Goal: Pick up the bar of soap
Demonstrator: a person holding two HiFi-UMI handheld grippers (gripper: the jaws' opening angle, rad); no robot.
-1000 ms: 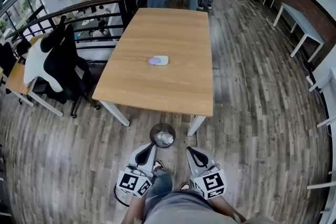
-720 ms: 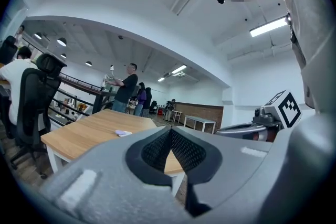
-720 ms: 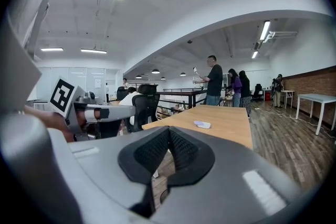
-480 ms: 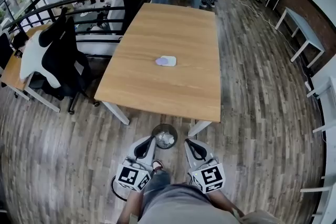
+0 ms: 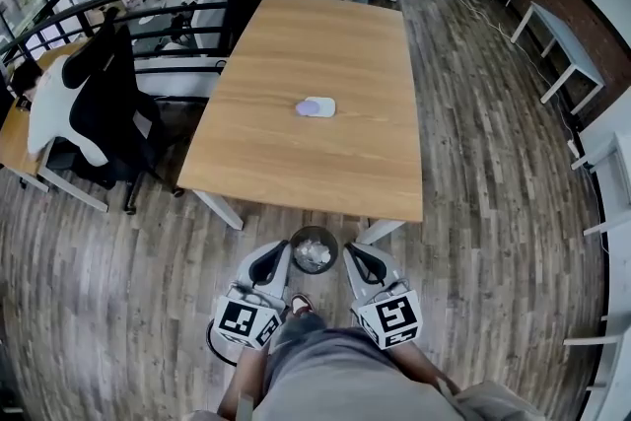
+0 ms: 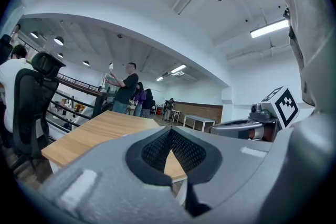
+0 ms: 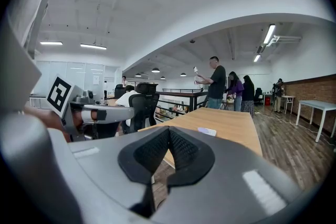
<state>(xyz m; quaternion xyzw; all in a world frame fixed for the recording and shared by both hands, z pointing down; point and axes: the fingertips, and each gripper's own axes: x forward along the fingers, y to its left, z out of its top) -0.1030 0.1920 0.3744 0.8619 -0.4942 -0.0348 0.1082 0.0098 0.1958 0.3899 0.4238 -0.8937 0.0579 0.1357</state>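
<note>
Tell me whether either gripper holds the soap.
No: the soap lies on the table; left gripper and right gripper hang short of its edge.

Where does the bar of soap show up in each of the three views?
Head view: the bar of soap lies near the middle of the wooden table.
Left gripper view: not made out; the left gripper covers that stretch of tabletop.
Right gripper view: a small pale patch on the tabletop, right of and below centre.
Shared landmark: the wooden table.
</note>
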